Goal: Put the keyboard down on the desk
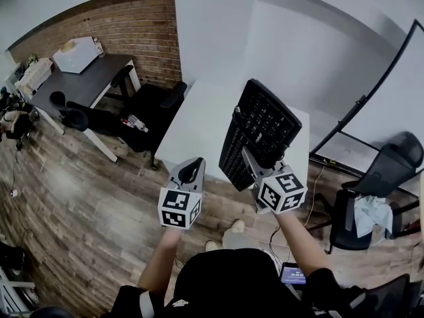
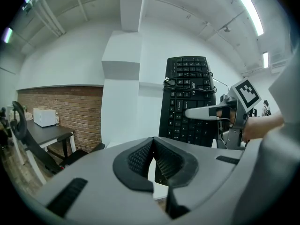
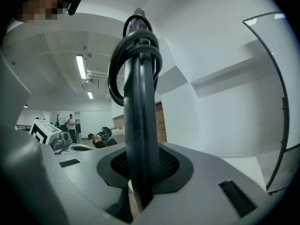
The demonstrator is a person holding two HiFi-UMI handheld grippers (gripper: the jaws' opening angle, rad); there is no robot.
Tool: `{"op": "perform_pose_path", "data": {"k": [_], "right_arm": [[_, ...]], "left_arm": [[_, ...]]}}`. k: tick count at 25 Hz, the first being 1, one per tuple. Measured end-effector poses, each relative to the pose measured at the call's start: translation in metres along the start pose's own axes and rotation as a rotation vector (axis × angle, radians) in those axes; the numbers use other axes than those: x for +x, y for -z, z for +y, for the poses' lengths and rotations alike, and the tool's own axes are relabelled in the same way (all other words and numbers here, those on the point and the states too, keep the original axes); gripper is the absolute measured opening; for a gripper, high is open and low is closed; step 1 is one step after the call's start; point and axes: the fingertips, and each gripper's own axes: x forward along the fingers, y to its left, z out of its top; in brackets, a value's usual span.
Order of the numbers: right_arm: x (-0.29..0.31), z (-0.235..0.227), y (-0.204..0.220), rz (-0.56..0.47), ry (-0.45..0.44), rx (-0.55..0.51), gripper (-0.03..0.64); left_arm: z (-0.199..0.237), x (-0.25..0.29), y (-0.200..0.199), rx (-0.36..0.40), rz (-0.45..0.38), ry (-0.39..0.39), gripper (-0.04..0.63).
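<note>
A black keyboard with its cable coiled around it is held up on edge above the white desk. My right gripper is shut on the keyboard's near end. In the right gripper view the keyboard stands edge-on between the jaws, its cable looped at the top. In the left gripper view the keyboard shows its keys, upright, with the right gripper's finger across it. My left gripper hovers at the desk's near-left corner, shut with nothing in it.
A black office chair stands left of the desk, another chair with a cloth on it at the right. A dark desk with a white appliance stands by the brick wall. Wooden floor lies below.
</note>
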Motion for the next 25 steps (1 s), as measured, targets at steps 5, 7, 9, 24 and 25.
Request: {"op": "perform_pose_path", "data": {"k": [5,7,9,24,25], "right_arm": [[0.015,-0.020,0.002,0.014,-0.012,0.024,0.100],[0.024,-0.030,0.003,0.020,-0.015,0.033,0.100],[0.034,-0.042,0.003,0.027,-0.017,0.038,0.100],[0.110,-0.162,-0.002,0.049,-0.038,0.070,0.100],[0.114,-0.171,-0.003,0.049,-0.039,0.073,0.100]], "left_arm": [[0.006,0.023,0.000,0.018,0.008,-0.012,0.014],[0.013,0.036,0.001,0.033,0.018,-0.029,0.014],[0.017,0.051,0.001,0.031,0.029,-0.030,0.014],[0.032,0.194,-0.006,0.009,0.080,-0.025,0.014],[0.031,0.204,-0.008,0.010,0.080,-0.024,0.014]]}}
